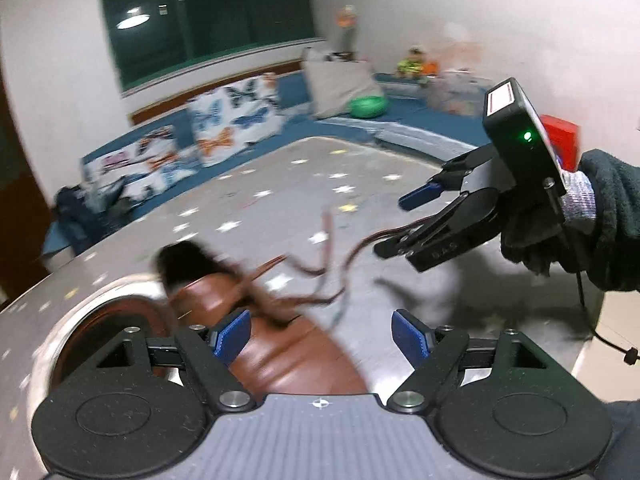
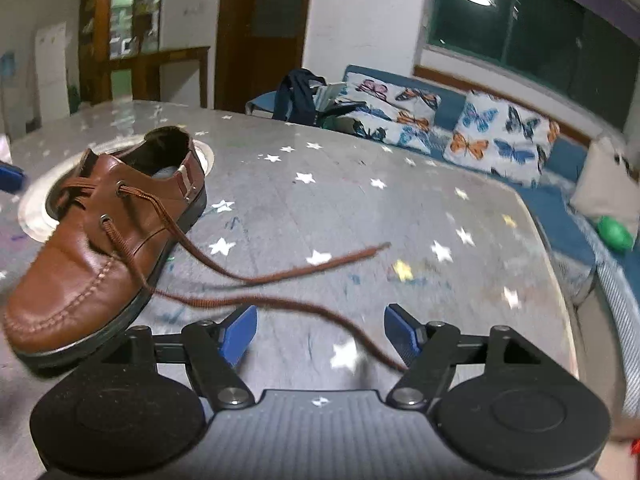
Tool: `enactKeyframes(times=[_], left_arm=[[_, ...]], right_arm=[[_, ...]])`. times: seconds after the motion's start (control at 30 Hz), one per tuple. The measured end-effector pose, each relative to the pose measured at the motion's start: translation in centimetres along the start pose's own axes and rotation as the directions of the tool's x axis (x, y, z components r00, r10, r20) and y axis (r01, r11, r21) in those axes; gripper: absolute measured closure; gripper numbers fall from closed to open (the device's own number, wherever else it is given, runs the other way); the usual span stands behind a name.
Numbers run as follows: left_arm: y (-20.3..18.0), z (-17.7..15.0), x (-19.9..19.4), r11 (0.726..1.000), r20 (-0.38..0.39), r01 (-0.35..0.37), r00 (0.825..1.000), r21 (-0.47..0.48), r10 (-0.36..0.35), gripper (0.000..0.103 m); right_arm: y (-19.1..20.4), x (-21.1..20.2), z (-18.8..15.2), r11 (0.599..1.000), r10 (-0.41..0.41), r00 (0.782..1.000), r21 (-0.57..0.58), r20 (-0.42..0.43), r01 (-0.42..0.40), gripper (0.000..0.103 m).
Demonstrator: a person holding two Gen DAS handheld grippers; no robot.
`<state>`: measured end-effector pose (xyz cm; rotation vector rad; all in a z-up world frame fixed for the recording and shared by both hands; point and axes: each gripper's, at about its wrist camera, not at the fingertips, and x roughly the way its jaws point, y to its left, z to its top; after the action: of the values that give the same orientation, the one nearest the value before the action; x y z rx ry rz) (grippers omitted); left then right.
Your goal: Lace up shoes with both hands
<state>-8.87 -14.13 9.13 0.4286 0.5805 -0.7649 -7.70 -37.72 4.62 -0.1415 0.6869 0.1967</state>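
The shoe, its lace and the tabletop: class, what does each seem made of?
Shoe: probably polished brown leather; glossy highlights, stitched toe seam.
Lace: likely woven fabric cord; matte, limp, frayed tip.
Tabletop: hard, glossy grey surface printed with stars; material unclear.

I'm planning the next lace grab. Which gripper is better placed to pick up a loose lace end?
Probably the right gripper: it is open and one brown lace runs between its fingers. The left gripper, also open, hovers over the brown shoe toe, with the lace ends farther off.
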Motion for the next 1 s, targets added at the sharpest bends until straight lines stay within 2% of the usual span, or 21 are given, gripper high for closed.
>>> enactKeyframes(times=[0.27,0.4,0.47,0.57,0.7,0.83,1.0], left_arm=[[-1.9,2.3,6.8,0.996,-0.07,0.089,0.994,0.012,-0.088,0.023],[-2.4,2.8,8.9,0.996,-0.104,0.084,0.991,0.038,-0.08,0.023],[-2.2,3.0,10.1,0.997,-0.128,0.082,0.989,0.017,-0.079,0.016],[-1.8,3.1,11.7,0.996,-0.165,0.082,0.983,-0.02,-0.085,0.015],[-1.6,2.4,12.6,0.995,-0.209,0.096,0.973,-0.034,-0.101,0.015],[-1.9,1.8,12.9,0.985,-0.228,0.164,0.958,-0.057,-0.172,0.015],[-3.0,1.1,11.6,0.969,-0.211,0.24,0.946,-0.062,-0.248,0.015]], right_arm=[[-5.8,-2.7,-2.8,0.965,0.068,0.997,0.256,-0.029,-0.058,0.031],[-7.5,-2.7,-3.9,0.945,0.086,0.996,0.319,-0.034,-0.071,0.031],[-8.1,-2.6,-4.3,0.936,0.087,0.996,0.344,-0.035,-0.07,0.03],[-8.9,-2.2,-4.9,0.917,0.095,0.995,0.392,-0.035,-0.074,0.03],[-9.4,-2.2,-5.0,0.91,0.105,0.994,0.406,-0.023,-0.086,0.029],[-9.3,-1.6,-4.6,0.912,0.105,0.994,0.401,-0.017,-0.089,0.027],[-9.0,-0.6,-4.0,0.909,0.11,0.994,0.406,-0.01,-0.097,0.027]])
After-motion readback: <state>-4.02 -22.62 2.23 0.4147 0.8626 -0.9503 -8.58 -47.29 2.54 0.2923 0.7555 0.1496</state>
